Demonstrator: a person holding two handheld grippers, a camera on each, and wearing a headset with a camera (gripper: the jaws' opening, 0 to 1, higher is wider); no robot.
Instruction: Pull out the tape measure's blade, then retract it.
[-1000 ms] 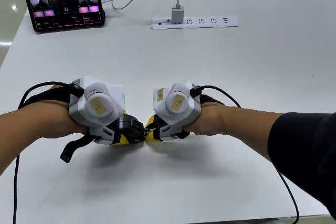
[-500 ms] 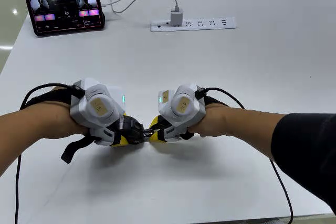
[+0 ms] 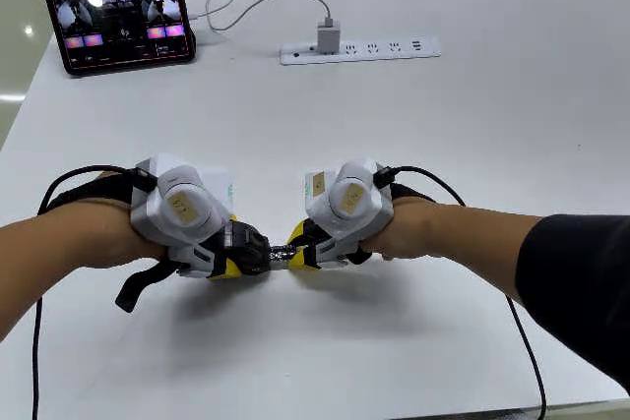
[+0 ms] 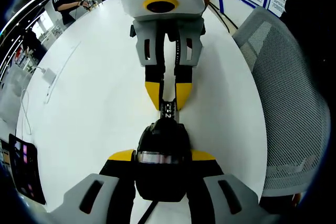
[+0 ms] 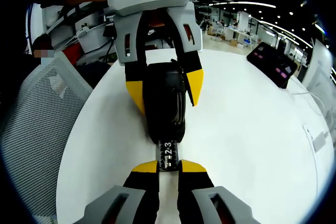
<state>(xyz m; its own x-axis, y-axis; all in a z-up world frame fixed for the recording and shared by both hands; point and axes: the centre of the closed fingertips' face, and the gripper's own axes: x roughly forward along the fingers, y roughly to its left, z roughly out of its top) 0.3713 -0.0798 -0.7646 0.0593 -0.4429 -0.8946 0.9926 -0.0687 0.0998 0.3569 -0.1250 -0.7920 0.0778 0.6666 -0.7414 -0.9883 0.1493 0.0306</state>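
Note:
The black tape measure case (image 4: 163,157) sits between the yellow-tipped jaws of my left gripper (image 3: 246,253), which is shut on it; the case (image 5: 164,107) also faces the right gripper view. A short stretch of blade (image 5: 168,156) with printed numbers runs out of the case. My right gripper (image 3: 297,255) is shut on the blade's end (image 4: 168,110). In the head view both grippers meet tip to tip low over the white table (image 3: 413,125), a small gap of blade (image 3: 279,254) between them.
A tablet (image 3: 120,20) stands at the back left of the table. A white power strip (image 3: 359,49) with a plugged charger and cable lies at the back middle. A mesh chair (image 4: 283,87) stands beside the table edge.
My right gripper has drawn slightly to the right, away from the left one, and a short length of blade now shows between them.

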